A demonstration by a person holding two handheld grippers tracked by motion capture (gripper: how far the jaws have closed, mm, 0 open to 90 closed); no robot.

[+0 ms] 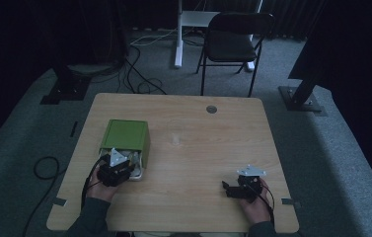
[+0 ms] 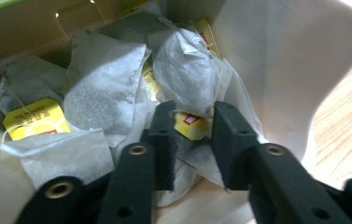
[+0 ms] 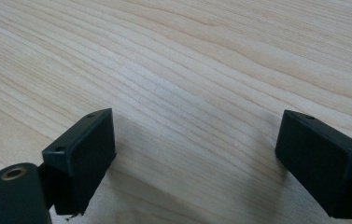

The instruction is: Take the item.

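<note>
A green box (image 1: 124,136) lies on the left of the wooden table (image 1: 193,148), its open end facing the person. It holds several white tea bags (image 2: 103,84) with yellow tags (image 2: 36,122). My left gripper (image 1: 127,163) reaches into that opening. In the left gripper view its jaws (image 2: 193,123) stand a little apart on either side of one small yellow tag (image 2: 190,127), which hangs under a tea bag (image 2: 187,74); I cannot see the pads pressing on it. My right gripper (image 1: 228,188) rests low over bare table (image 3: 187,56) at the front right, jaws (image 3: 197,144) wide open and empty.
A white liner wall (image 2: 285,70) curves up to the right of the tea bags. A round grommet (image 1: 211,109) sits near the table's far edge. Beyond the table stand a black chair (image 1: 233,42) and a white desk leg (image 1: 178,34); cables lie on the floor.
</note>
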